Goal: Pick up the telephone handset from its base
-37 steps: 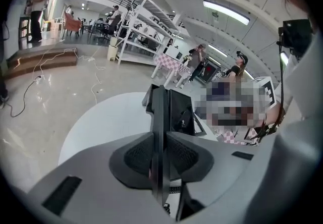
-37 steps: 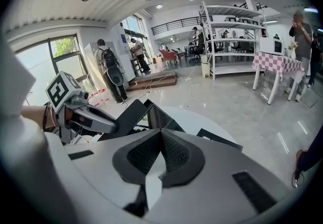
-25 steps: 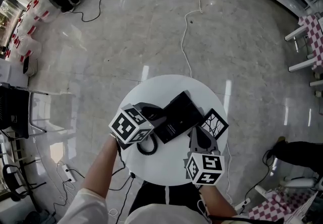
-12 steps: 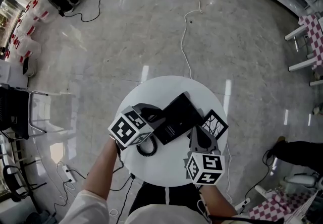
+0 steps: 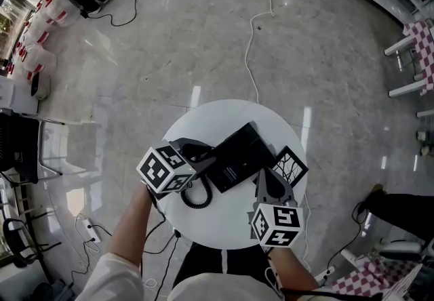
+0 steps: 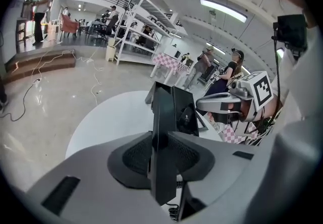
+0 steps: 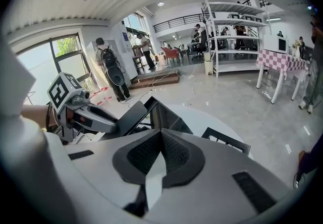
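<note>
Clamping the black handset (image 6: pixel 164 107) edge-on, the left gripper (image 6: pixel 160 140) has its jaws just closing tighter, textured pads pressing the smooth slab-like plastic; the handset sits at the left edge of the glossy rectangular telephone base (image 5: pixel 237 157) on the round white table (image 5: pixel 224 113); the grip looks made, the lift clear remains; the coiled cord (image 5: pixel 196 199) loops beside the base; right of it, the right gripper (image 7: pixel 160 137) is clenched, empty.

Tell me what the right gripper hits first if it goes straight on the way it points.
Most likely the telephone base, whose near corner lies just ahead of the right gripper. It angles down, though, so it could touch the round white table first; depth is unclear.
</note>
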The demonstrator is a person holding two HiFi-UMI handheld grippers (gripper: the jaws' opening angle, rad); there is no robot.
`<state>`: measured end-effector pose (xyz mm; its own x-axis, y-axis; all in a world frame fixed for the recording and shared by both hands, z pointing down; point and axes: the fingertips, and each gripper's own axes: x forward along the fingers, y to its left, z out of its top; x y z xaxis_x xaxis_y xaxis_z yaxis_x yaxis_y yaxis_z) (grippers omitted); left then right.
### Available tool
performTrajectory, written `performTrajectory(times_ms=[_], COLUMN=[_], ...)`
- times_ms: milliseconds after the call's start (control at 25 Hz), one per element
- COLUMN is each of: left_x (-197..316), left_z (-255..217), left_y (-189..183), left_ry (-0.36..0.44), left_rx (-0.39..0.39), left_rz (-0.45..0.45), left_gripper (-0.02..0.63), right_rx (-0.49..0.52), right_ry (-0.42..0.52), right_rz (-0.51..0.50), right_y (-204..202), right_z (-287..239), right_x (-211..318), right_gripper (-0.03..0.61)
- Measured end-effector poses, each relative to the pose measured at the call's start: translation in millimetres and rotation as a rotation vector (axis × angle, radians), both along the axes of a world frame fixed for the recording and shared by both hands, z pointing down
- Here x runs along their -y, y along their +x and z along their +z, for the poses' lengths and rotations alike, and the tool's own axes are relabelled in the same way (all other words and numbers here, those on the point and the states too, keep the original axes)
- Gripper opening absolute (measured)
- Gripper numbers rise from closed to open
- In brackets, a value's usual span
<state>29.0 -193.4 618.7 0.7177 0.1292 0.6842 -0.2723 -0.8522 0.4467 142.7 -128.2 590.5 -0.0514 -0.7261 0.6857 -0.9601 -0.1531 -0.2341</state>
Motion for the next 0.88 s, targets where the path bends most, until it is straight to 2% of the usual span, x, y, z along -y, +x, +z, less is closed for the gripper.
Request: performTrajectory(times_ms=[200,320,440,480,520,560,640,680,760,880], left_x=[4.5,6.8,-0.1,-5.1,-11.0,-16.9,-22.4,-21.1,-15.8,-5.2], left_z=[-0.1,-9.1,-17.9,-17.0,-13.2,-7.0,9.9,18.7,30.9,35.0], left_y=[-4.3,-8.3,-15.2,-15.8,-15.8,-15.9,-19.2,-21.9,-25.6,-26.2], left_ry=[0.137,0.216,0.192,0.177,0.174,0.186,0.250,0.284,0.298,0.249], left_rx=[0.019,-0.027,-0.072,-0.068,-0.046,-0.005,0.117,0.174,0.226,0.216], left_rz=[-0.063,-0.146,-0.165,-0.139,-0.096,-0.044,0.038,0.053,0.020,-0.100], left_gripper=[0.170,0.167,0.161,0.195,0.256,0.284,0.292,0.291,0.287,0.247], right_rx=[0.000,-0.004,-0.009,-0.010,-0.010,-0.010,-0.006,-0.003,-0.001,-0.001], right_ry=[0.001,-0.002,-0.004,-0.006,-0.008,-0.009,-0.008,-0.006,-0.004,-0.006], right_rz=[-0.010,-0.006,-0.003,-0.001,0.000,0.001,0.003,0.002,-0.003,-0.015], right_y=[-3.6,-1.2,1.6,2.9,4.0,4.5,3.2,1.8,-1.2,-3.2], right_z=[-0.7,-1.7,-1.7,-1.3,-0.9,-0.7,-0.5,-0.4,0.0,0.3], right_x=[-0.7,-2.7,-3.8,-4.0,-4.2,-4.2,-3.5,-2.9,-2.8,-4.9], right_gripper=[0.023,0.023,0.023,0.023,0.023,0.023,0.023,0.023,0.023,0.023])
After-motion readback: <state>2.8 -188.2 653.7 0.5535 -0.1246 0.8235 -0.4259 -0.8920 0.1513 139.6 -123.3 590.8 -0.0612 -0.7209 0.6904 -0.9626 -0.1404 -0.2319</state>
